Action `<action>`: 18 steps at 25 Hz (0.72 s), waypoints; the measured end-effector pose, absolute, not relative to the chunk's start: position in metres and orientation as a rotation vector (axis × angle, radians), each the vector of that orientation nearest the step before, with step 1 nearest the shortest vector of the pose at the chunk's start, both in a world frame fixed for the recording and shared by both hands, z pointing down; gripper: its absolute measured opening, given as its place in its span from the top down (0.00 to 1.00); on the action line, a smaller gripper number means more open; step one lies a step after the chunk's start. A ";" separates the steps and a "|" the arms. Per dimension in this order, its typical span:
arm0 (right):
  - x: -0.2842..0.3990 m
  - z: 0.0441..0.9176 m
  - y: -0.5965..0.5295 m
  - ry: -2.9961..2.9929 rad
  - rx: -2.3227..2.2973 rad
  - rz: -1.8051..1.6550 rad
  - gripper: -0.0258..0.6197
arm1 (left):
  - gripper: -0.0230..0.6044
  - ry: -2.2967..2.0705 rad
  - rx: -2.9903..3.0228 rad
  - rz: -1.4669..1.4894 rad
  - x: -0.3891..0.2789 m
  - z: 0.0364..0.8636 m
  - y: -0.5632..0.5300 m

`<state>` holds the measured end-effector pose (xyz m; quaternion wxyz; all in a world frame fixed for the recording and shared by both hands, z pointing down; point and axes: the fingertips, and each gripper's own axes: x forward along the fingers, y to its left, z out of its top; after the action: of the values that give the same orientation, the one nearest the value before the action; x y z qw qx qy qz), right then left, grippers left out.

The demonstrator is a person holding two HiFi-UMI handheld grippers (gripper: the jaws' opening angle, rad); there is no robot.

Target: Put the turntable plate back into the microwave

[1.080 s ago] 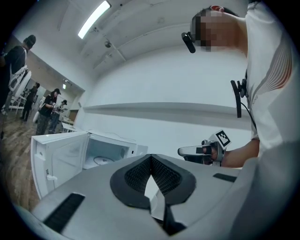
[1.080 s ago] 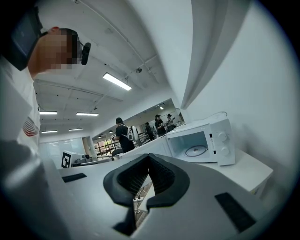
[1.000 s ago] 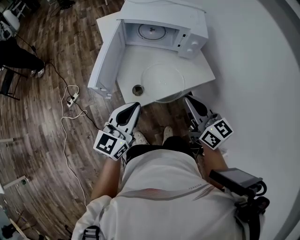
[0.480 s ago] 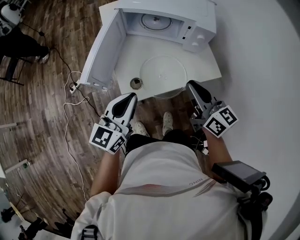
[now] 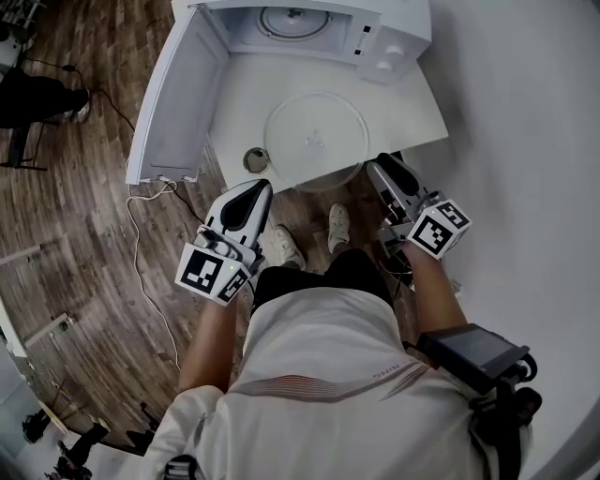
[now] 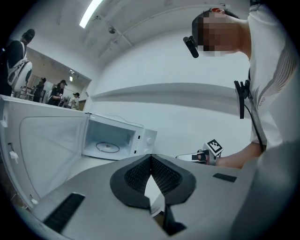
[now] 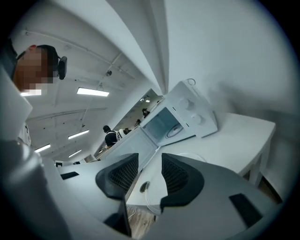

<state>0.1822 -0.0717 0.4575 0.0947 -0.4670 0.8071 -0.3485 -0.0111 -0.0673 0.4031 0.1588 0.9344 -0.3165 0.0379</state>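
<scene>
"Plate (image 5: 316, 141): where does it stand?"

"Biggest things first. The table (image 5: 411, 105) carries the microwave (image 5: 394, 28) at the back, with its door (image 5: 173, 103) swung wide to the left. The plate lies flat in front of it, not yet inside. Its near rim seems to reach just past the table's front edge."

"What has just changed?"

"Both grippers have come down and in toward that front edge, and the table now fills more of the head view. The right gripper (image 5: 382, 169) has just been opening its jaws. They stand partly apart with nothing between them. The left gripper (image 5: 253, 187) has its jaws together and is empty. The person appears to be lining up to take the plate by its rim from the right. No lift has begun."

"What does one view give that another lacks?"

"Only the head view shows the whole plate, with both grippers near it but short of touching. The right gripper view shows the gap between its own pads, a sliver of the plate's rim beyond them, and the small round piece (image 5: 255, 159) on the table. The left gripper view hides the plate behind its own body. It does look straight into the microwave, where a ring (image 6: 107, 146) lies on the floor, and it catches the right gripper off to the side."
</scene>
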 end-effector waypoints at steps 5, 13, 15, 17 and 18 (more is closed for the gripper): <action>0.189 0.514 -0.063 2.262 -1.402 -1.256 0.70 | 0.95 -0.907 2.655 0.146 -0.005 0.422 -0.072; 0.176 0.592 -0.043 2.080 -1.361 -1.559 0.69 | 0.95 -0.919 2.582 0.183 -0.011 0.456 -0.071; 0.170 0.607 -0.042 2.040 -1.339 -1.612 0.67 | 0.95 -0.926 2.562 0.190 -0.015 0.463 -0.070; 0.163 0.620 -0.041 1.998 -1.309 -1.659 0.65 | 0.95 -0.935 2.541 0.198 -0.020 0.470 -0.069; 0.160 0.625 -0.041 1.980 -1.289 -1.677 0.64 | 0.95 -0.941 2.531 0.202 -0.023 0.473 -0.068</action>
<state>0.1600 -0.0415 0.6248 0.1218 -0.4417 0.6783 -0.5744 -0.0229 -0.0685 0.4726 0.2152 0.9127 -0.3395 0.0728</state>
